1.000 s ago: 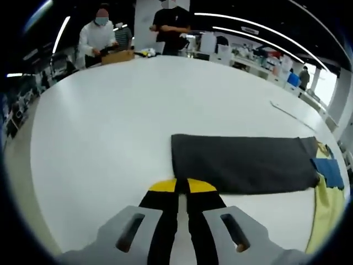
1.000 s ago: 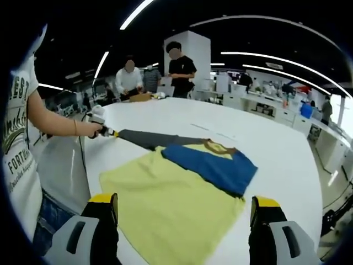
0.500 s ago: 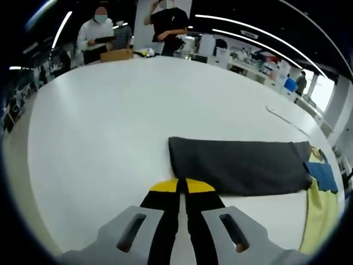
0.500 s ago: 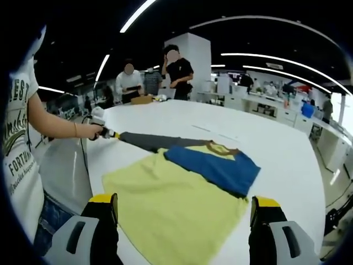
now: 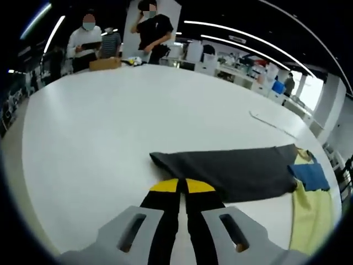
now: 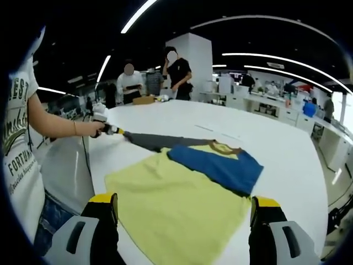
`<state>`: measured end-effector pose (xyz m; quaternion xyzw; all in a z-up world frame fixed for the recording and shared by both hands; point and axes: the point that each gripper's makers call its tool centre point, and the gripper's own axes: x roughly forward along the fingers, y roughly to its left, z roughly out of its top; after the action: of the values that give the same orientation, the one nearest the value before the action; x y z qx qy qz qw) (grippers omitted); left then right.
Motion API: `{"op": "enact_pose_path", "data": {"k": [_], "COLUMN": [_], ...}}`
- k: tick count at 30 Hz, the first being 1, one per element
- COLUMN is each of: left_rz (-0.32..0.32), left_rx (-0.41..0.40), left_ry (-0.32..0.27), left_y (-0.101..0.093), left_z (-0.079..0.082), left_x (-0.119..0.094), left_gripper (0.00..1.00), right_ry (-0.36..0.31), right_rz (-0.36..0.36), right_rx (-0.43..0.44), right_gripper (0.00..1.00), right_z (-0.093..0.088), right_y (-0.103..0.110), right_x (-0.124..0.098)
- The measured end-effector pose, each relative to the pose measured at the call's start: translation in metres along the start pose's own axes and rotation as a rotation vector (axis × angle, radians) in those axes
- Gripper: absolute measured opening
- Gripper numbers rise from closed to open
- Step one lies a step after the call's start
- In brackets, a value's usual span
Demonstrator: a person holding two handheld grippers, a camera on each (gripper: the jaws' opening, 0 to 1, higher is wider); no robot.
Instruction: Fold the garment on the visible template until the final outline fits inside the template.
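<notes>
left gripper (image 5: 182,186) has jaws pressed together, yellow tips at the near edge of the dark grey sleeve (image 5: 231,171), seemingly pinching it; in the right gripper view it's held out at the sleeve's far-left end; right gripper (image 6: 185,210) gapes wide w/ nothing held, hovering over the garment (image 6: 182,193), yellow body near, blue panel (image 6: 218,168) further right; all on the white table (image 5: 99,121); three people stand at its far end
</notes>
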<state>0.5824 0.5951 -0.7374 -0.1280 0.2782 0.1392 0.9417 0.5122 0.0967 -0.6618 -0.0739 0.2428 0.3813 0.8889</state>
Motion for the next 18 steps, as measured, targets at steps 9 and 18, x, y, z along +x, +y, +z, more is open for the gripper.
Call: {"op": "enact_pose_path", "data": {"k": [9, 18], "left_rz": [-0.047, -0.103], "left_rx": [0.003, 0.022], "left_ry": [-0.026, -0.059], "left_y": [-0.018, -0.041], "left_z": [0.014, 0.029], "left_x": [0.000, 0.000], "left_gripper": [0.00, 0.00], "right_ry": [0.001, 0.014], "right_rz": [0.002, 0.009], "right_rx": [-0.001, -0.012], "right_gripper": [0.99, 0.99], "right_z": [-0.001, -0.002], "right_y": [0.002, 0.006], "right_x": [-0.001, 0.000]}}
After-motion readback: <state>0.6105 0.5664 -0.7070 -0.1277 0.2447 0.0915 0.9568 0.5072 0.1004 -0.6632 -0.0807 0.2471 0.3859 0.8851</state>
